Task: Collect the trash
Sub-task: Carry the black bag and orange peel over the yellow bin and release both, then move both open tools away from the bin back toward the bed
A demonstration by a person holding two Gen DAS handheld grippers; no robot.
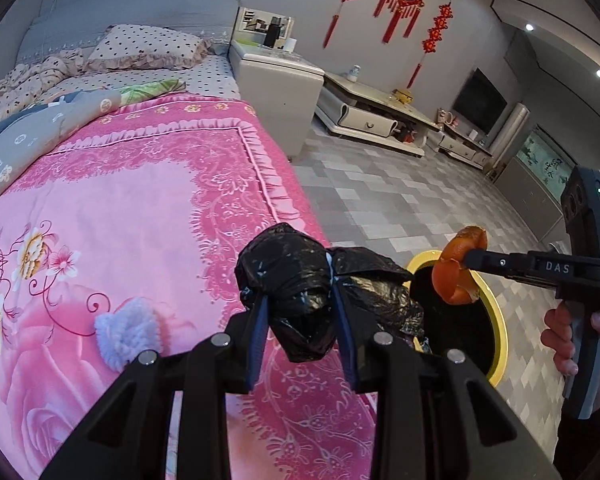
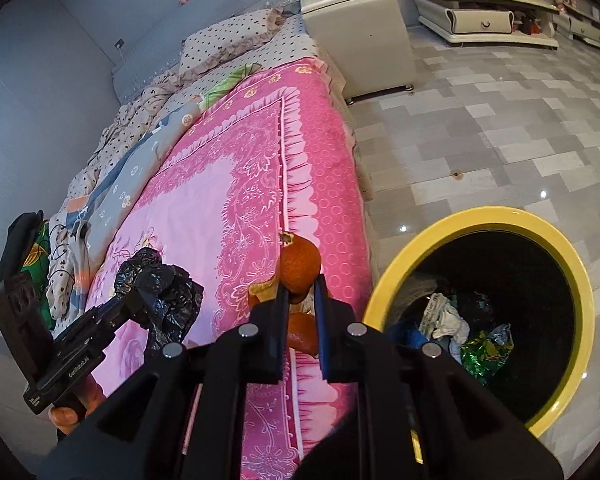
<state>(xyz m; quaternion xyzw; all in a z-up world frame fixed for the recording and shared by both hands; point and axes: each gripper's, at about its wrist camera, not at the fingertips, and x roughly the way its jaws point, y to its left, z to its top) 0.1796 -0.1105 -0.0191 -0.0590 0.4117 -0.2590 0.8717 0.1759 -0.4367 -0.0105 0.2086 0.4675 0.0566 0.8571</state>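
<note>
My left gripper (image 1: 300, 300) is shut on a crumpled black plastic bag (image 1: 296, 276) and holds it above the pink bedspread (image 1: 148, 200) near the bed's edge. My right gripper (image 2: 300, 284) is shut on an orange peel (image 2: 300, 264). In the left wrist view the peel (image 1: 458, 268) hangs over the mouth of the yellow-rimmed trash bin (image 1: 496, 320). The bin (image 2: 580, 280) stands on the floor beside the bed and holds crumpled paper (image 2: 444, 316) and a green wrapper (image 2: 484, 354). The bag also shows in the right wrist view (image 2: 160, 288).
A fluffy white-blue scrap (image 1: 126, 330) lies on the bedspread left of my left gripper. Pillows and a rumpled quilt (image 1: 52, 116) lie at the head of the bed. A white nightstand (image 1: 278, 84) and a low TV cabinet (image 1: 372, 112) stand on the grey tiled floor (image 1: 380, 200).
</note>
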